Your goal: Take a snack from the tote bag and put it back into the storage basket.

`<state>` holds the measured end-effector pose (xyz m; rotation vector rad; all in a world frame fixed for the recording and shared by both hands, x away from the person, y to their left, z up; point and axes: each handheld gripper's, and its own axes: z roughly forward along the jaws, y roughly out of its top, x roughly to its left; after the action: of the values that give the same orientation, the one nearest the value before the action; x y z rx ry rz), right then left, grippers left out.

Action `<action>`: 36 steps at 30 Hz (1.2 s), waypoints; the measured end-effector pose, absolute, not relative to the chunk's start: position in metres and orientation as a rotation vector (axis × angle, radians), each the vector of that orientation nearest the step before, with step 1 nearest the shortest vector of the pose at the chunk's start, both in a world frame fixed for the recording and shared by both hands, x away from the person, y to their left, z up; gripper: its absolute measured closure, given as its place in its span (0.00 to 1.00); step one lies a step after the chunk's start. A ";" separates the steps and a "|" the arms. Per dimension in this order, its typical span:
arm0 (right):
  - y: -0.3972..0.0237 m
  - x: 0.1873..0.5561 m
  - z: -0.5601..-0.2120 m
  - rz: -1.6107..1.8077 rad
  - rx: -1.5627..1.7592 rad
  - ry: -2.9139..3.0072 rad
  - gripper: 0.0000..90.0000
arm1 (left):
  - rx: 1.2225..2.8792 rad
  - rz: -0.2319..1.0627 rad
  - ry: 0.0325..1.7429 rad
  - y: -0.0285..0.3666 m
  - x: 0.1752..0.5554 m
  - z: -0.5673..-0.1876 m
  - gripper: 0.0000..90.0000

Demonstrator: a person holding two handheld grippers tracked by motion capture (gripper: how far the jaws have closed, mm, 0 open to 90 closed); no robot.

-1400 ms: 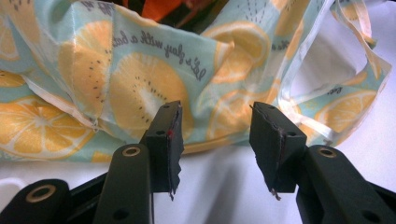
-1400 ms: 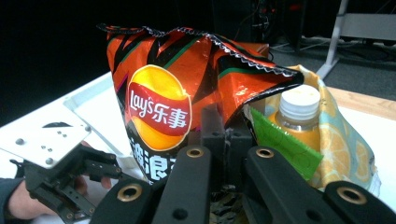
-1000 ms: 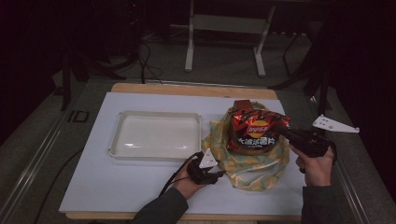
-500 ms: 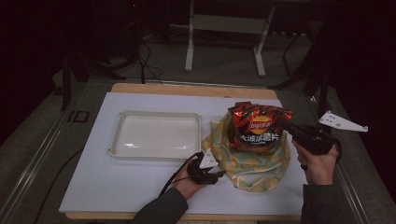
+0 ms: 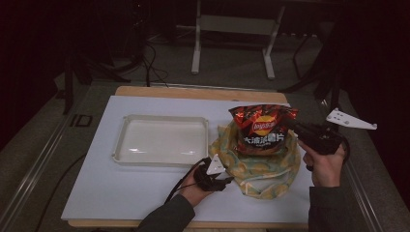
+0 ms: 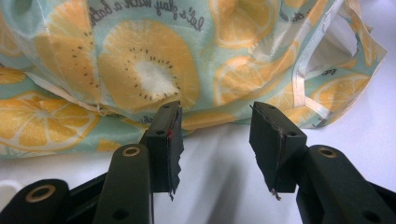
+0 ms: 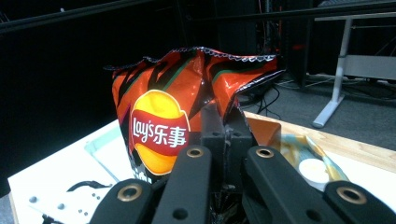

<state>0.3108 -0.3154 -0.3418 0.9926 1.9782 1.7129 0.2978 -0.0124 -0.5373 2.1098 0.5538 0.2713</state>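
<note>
From the high view, the crisp bag [image 5: 262,129] stands upright with its lower half inside the fruit-print tote [image 5: 261,166] on the white bench [image 5: 121,188], just right of the empty tray [image 5: 162,140]. The right hand-held gripper [image 5: 296,128] pinches the bag's right edge near the top, which looks like the way to draw it up out of the tote. The left hand-held gripper [image 5: 226,180] sits low at the tote's near-left edge, likely there to keep the fabric down while the bag comes free.

In the left gripper view, the left hand-held gripper [image 6: 215,126] has its jaws spread, the tote [image 6: 140,65] lying just beyond the tips; nothing is between the pads, so it steadies the tote at most and does not clamp it.

In the right gripper view, the right hand-held gripper [image 7: 224,123] has its jaws pressed together on a fold of the crisp bag [image 7: 161,126], whose crimped top rises above the tips. A grip on the thin foil edge could slip if pulled sharply.
</note>
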 end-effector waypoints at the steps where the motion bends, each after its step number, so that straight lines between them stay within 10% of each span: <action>1: -0.312 0.312 -0.340 1.714 0.989 1.981 1.00 | 2.110 0.271 0.554 -0.012 0.298 -0.537 0.59; 36: -0.242 0.338 -0.330 1.851 0.937 2.088 1.00 | 2.117 0.281 0.544 -0.013 0.297 -0.537 0.59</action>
<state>0.3380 -0.2422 -0.3296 0.9371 2.0876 1.8506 0.2971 -0.0129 -0.5372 2.1169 0.5442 0.2806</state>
